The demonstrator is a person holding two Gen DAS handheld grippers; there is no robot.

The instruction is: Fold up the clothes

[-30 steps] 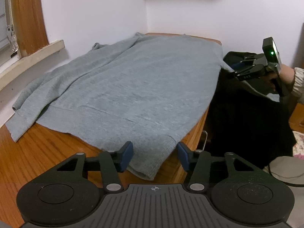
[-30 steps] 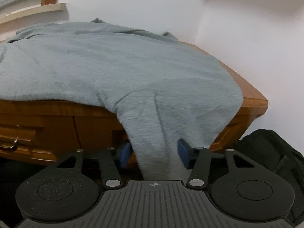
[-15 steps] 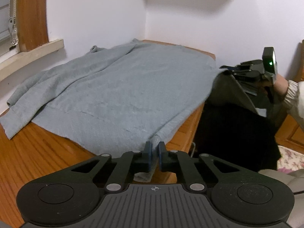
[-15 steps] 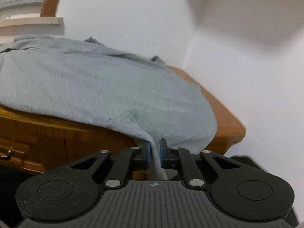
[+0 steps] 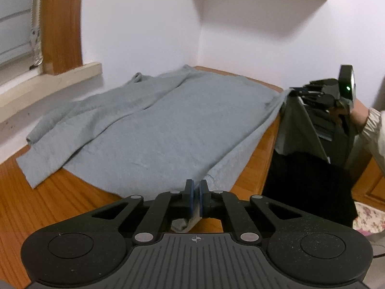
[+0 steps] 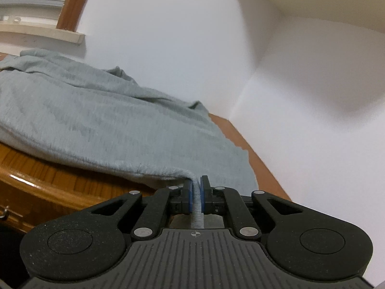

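Pinching the near edge of the gray sweater [image 5: 154, 130], the left gripper [image 5: 196, 193] and right gripper [image 6: 196, 192] have both just snapped tight and lifted it. The sweater lies spread on the wooden table [image 5: 48, 200], so the first fold can likely begin.

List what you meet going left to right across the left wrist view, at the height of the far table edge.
Window frame → window sill → grey sweater spread on the wooden table → right gripper, jaws shut on the sweater's far corner → the person's sleeve.
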